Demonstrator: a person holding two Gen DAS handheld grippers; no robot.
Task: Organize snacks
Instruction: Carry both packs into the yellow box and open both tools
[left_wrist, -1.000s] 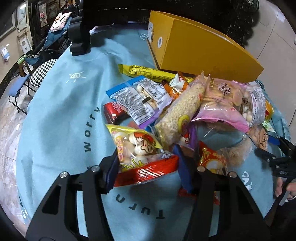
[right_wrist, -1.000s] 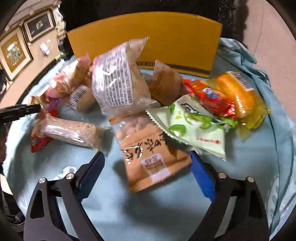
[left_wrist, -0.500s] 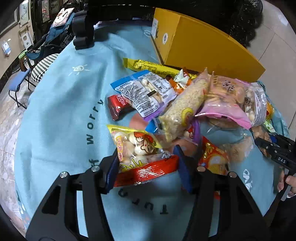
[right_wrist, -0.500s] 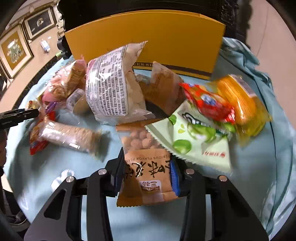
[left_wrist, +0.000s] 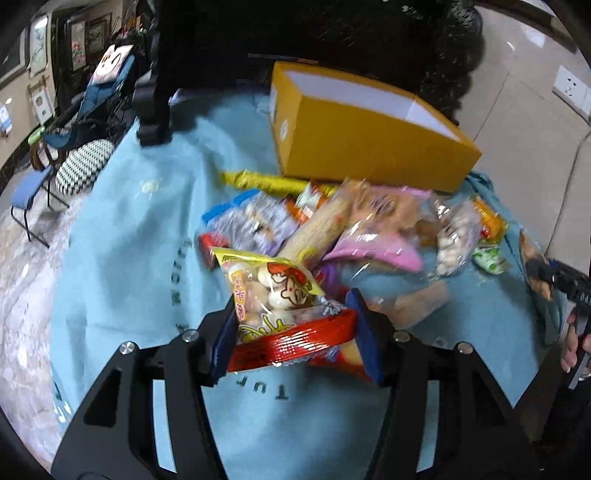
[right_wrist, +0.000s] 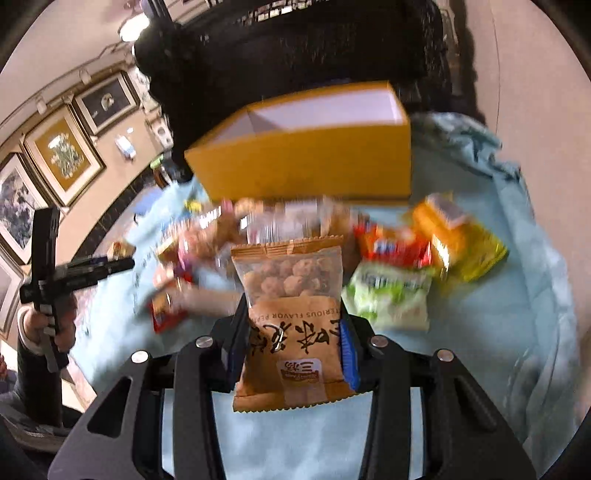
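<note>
My left claw (left_wrist: 291, 341) pinches the red-and-yellow snack bag (left_wrist: 280, 302) above the blue-clothed bench (left_wrist: 140, 229). My right claw (right_wrist: 291, 343) clamps the brown peanut packet (right_wrist: 291, 317), its top pointing toward the open yellow box (right_wrist: 306, 166).

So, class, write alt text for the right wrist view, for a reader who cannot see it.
The right gripper clamps a brown peanut packet above a light blue tablecloth. Behind it lie blurred snack packets, a green one among them, before an open yellow box. At left, a hand holds the other gripper.
</note>
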